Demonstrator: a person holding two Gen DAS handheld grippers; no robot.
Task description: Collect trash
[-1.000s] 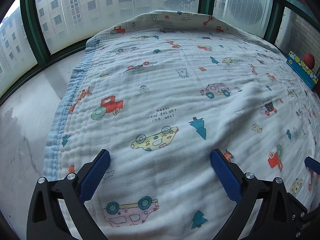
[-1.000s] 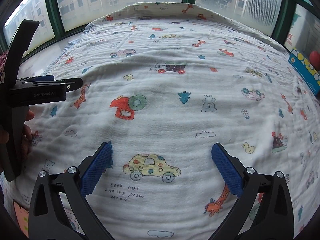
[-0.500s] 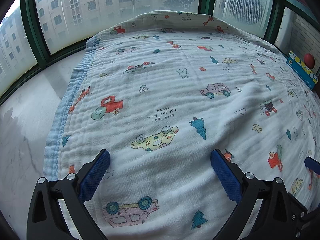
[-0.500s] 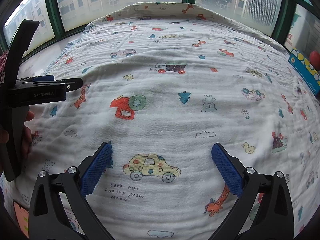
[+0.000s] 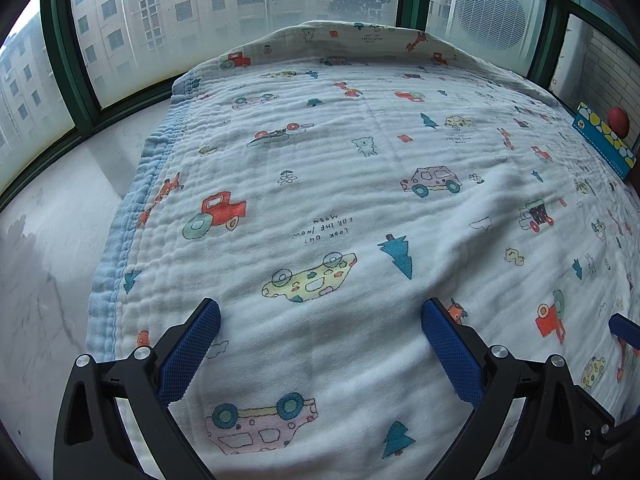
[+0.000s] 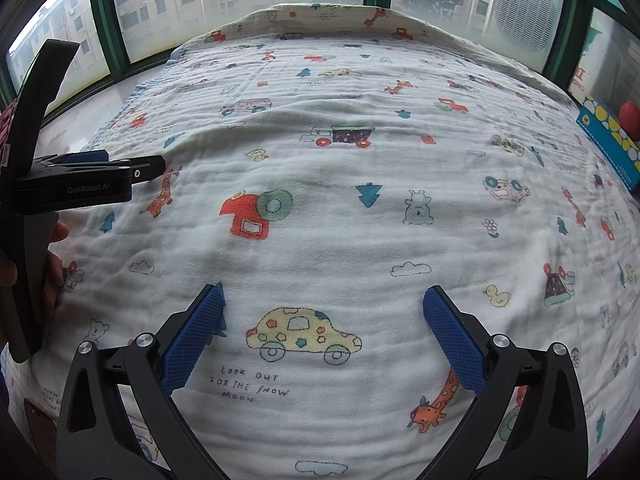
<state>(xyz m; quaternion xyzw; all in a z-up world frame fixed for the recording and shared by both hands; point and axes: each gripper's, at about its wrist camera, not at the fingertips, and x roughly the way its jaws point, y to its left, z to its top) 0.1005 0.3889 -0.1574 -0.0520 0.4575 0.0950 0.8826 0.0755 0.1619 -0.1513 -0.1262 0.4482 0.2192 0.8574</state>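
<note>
Left tool (image 5: 320, 316) hangs low over the white crinkled muslin blanket printed with cartoon cars, trees and animals (image 5: 340, 208), its blue mesh-textured pads (image 5: 188, 354) spread wide apart with nothing between them, only a yellow-green car print showing in the gap. Right tool (image 6: 323, 304) is the same story: pads (image 6: 454, 340) splayed wide, empty, poised above a spotted yellow car print and the words "look out for the snow moon". No trash can be made out anywhere on the blanket in either view, so there is no way to say where it lies or which way it points.

Off the blanket's left side in the right wrist view, the left tool (image 6: 120, 168) shows side-on as a black body lettered "GenRobot.AI", and a hand (image 6: 54, 256) behind its handle is mostly hidden, just fingertips peeking out. The right tool's blue tip (image 5: 624, 330) pokes into the left wrist view at the blanket's right edge, cut off by the frame.

The blanket's pale blue ribbed border (image 5: 120, 240) runs along its left edge, beside a glossy white marbled floor (image 5: 48, 264). At the blanket's far right sits a blue box with yellow and white blobs (image 5: 604, 140) carrying a red ball (image 5: 618, 120), partly cropped. Beyond the blanket's far end, green-framed windows (image 5: 80, 68) show hazy apartment blocks and a white louvred air-conditioner unit (image 5: 492, 20).
</note>
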